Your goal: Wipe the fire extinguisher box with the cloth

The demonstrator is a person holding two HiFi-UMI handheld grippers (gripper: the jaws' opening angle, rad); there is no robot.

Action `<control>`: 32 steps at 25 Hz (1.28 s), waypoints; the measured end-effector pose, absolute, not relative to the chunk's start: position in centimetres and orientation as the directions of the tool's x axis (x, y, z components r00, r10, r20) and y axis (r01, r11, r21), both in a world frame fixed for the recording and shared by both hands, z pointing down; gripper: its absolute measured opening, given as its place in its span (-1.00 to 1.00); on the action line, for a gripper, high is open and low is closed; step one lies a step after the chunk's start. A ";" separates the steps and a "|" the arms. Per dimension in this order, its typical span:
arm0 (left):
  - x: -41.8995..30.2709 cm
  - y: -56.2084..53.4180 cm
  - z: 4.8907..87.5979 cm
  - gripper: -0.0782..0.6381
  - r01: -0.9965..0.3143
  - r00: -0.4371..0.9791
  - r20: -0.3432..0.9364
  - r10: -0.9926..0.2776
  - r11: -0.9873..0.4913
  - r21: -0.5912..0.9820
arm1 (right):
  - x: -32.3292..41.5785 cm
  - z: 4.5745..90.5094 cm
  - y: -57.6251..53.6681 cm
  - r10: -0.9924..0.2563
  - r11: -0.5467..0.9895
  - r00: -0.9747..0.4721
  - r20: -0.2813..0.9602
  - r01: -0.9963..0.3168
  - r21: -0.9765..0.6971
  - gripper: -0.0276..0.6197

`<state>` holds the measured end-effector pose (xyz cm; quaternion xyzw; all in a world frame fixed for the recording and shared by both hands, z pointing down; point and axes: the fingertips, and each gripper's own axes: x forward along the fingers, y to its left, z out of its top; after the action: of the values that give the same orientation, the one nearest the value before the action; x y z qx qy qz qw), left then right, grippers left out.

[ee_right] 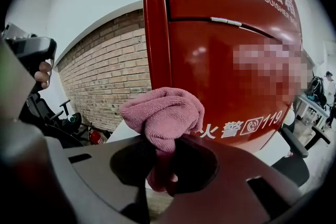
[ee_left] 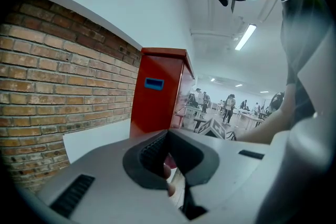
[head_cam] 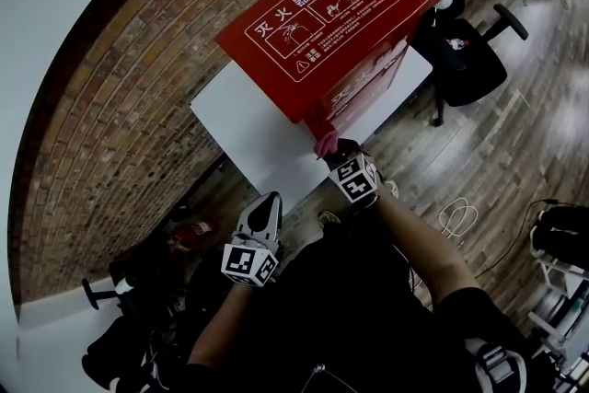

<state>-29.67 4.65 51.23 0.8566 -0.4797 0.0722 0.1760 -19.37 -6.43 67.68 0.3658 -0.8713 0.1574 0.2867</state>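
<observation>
one cloth (ee_right: 163,113) at the box's (ee_right: 210,55) front edge

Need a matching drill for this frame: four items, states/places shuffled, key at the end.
Items
1. fire extinguisher box
2. cloth
3. left gripper
4. white table

States and places
A. shut, nothing between the jaws
B. bears the box
C. red, white print on top
D. pink, clamped in the right gripper

Pairs: 1-C, 2-D, 3-A, 4-B
</observation>
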 end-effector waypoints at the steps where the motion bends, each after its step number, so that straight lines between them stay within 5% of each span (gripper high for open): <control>1: -29.8 4.7 51.3 -0.73 -0.849 0.527 0.294 -0.797 -0.475 0.232 | -19.4 68.0 -6.5 -0.545 0.682 -0.566 0.619 -0.728 -0.065 -0.65; 32: -33.5 6.1 53.0 -0.73 -0.893 0.449 0.366 -0.815 -0.404 0.197 | -19.2 80.3 -6.3 -0.440 0.648 -0.473 0.763 -0.756 -0.094 -0.65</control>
<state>-33.54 6.13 52.97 0.8311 -0.5140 0.1061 0.1842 -19.21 -6.32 80.28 0.3600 -0.8306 0.2155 0.3662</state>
